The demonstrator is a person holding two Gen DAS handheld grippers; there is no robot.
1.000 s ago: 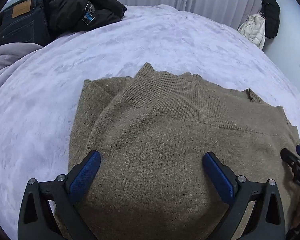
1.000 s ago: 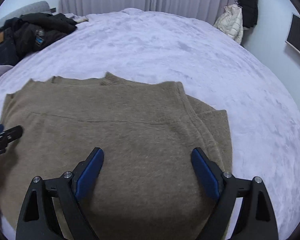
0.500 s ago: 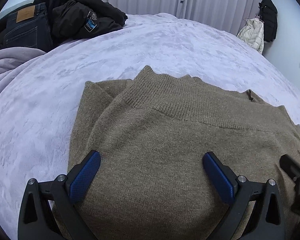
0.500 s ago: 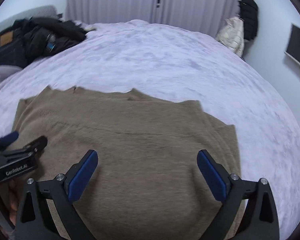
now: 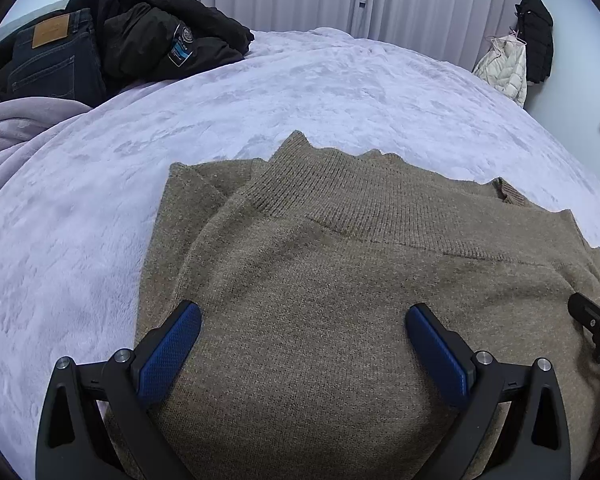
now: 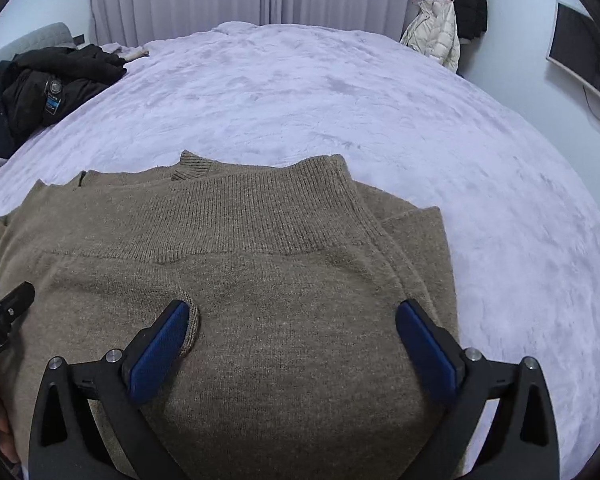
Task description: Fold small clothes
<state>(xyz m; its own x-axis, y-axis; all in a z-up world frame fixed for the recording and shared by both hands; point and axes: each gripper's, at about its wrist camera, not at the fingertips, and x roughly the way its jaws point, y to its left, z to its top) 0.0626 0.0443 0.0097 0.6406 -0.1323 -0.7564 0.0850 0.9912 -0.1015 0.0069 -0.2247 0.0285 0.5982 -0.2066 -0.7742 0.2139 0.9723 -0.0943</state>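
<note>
A brown knit sweater [image 5: 340, 280] lies folded flat on the lilac bed cover, its ribbed hem band on top toward the far side; it also shows in the right wrist view [image 6: 280, 280]. My left gripper [image 5: 302, 344] is open and empty, just above the sweater's near left part. My right gripper [image 6: 292, 340] is open and empty above the near right part; a small fold of knit bulges by its left pad [image 6: 160, 348]. Each gripper shows at the other view's edge: the right one [image 5: 596, 320], the left one [image 6: 4, 308].
The bed cover [image 5: 340, 92] spreads wide around the sweater. A black jacket [image 5: 164, 36] and dark jeans [image 5: 56, 60] lie piled at the far left, by a bunched blanket [image 5: 16, 128]. Coats [image 6: 448, 12] hang on the right wall, with curtains behind the bed.
The right gripper has moved down and forward over the sweater, and the ribbed hem now lies nearer to it. The left gripper has barely moved.
</note>
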